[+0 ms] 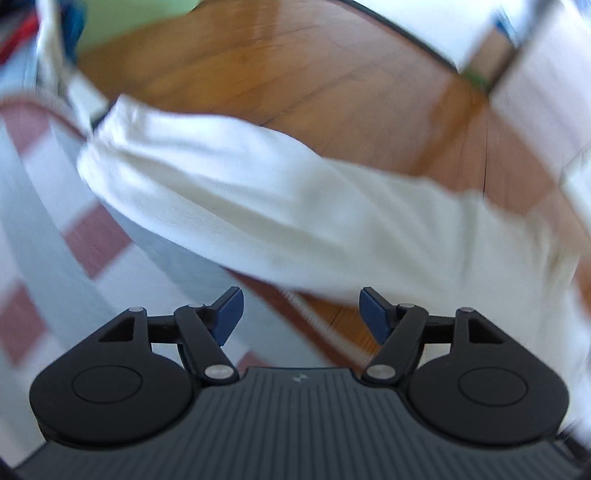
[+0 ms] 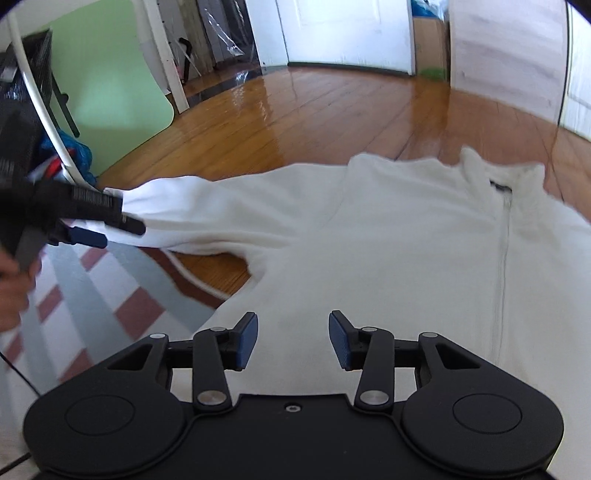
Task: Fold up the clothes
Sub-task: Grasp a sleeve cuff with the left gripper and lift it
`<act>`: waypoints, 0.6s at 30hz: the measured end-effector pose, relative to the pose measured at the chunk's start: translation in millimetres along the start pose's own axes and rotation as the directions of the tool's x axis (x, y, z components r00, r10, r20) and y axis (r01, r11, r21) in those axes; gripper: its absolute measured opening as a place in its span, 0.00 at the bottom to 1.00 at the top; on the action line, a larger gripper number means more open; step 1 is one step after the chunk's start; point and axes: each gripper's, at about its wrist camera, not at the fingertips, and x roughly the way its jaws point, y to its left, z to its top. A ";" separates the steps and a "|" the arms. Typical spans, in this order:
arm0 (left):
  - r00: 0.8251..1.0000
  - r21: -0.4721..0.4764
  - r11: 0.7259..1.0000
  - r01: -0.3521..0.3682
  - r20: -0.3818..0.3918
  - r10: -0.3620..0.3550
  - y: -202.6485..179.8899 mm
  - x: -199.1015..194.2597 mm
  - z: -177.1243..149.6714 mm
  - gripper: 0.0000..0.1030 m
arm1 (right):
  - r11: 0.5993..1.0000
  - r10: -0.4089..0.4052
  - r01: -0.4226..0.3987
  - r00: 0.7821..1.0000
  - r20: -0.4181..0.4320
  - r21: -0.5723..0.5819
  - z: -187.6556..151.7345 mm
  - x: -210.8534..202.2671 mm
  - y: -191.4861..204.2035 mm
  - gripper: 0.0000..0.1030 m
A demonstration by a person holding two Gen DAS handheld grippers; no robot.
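A white zip-up fleece jacket (image 2: 388, 236) lies spread on the floor, its collar at the far right and its zip running towards me. Its left sleeve (image 2: 207, 218) stretches out to the left; the same sleeve fills the left wrist view (image 1: 258, 206), which is blurred. My left gripper (image 1: 301, 314) is open and empty just short of the sleeve. In the right wrist view it (image 2: 122, 229) sits at the sleeve's cuff end. My right gripper (image 2: 293, 338) is open and empty over the jacket's body.
The jacket lies on a wooden floor (image 2: 295, 110) and partly on a rug (image 2: 110, 295) with grey, white and red-brown checks. A green panel (image 2: 103, 85), white poles, a blue bag (image 2: 79, 155) and a white door (image 2: 343, 33) stand at the back.
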 end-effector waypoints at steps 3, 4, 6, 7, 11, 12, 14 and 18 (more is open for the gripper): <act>0.999 -0.095 0.995 -0.025 0.041 0.029 26.5 14.4 5.2 0.67 | 0.998 0.030 -0.029 0.999 -0.026 0.056 -0.6 12.9 -1.4 0.46; 0.995 -0.100 0.992 -0.071 0.059 0.078 34.0 16.8 6.5 0.67 | 0.997 0.046 -0.044 0.999 -0.030 0.059 -1.5 14.5 -0.3 0.46; 0.980 -0.145 0.978 -0.151 0.104 0.167 51.0 16.6 11.6 0.67 | 0.998 0.061 -0.060 0.997 -0.038 0.032 -3.2 16.8 4.4 0.46; 0.970 -0.177 0.967 -0.184 0.127 0.208 60.0 16.0 14.5 0.67 | 0.998 0.055 -0.055 0.998 -0.040 0.003 -3.6 17.7 7.6 0.46; 0.957 -0.323 0.925 -0.201 0.138 0.256 97.5 20.7 27.2 0.70 | 0.990 0.024 -0.030 0.999 -0.044 -0.136 -3.2 19.1 20.4 0.46; 0.961 -0.349 0.917 -0.191 0.123 0.247 106.2 23.8 29.5 0.70 | 0.986 0.019 -0.027 0.999 -0.044 -0.166 -3.1 18.6 22.6 0.46; 0.979 -0.383 0.912 -0.146 0.078 0.189 120.9 30.6 29.4 0.70 | 0.977 0.010 -0.018 0.999 -0.040 -0.212 -3.4 16.6 25.1 0.46; 0.982 -0.419 0.904 -0.087 0.119 0.150 128.4 35.6 30.2 0.77 | 0.972 -0.015 0.011 1.000 -0.013 -0.233 -13.6 3.2 25.5 0.46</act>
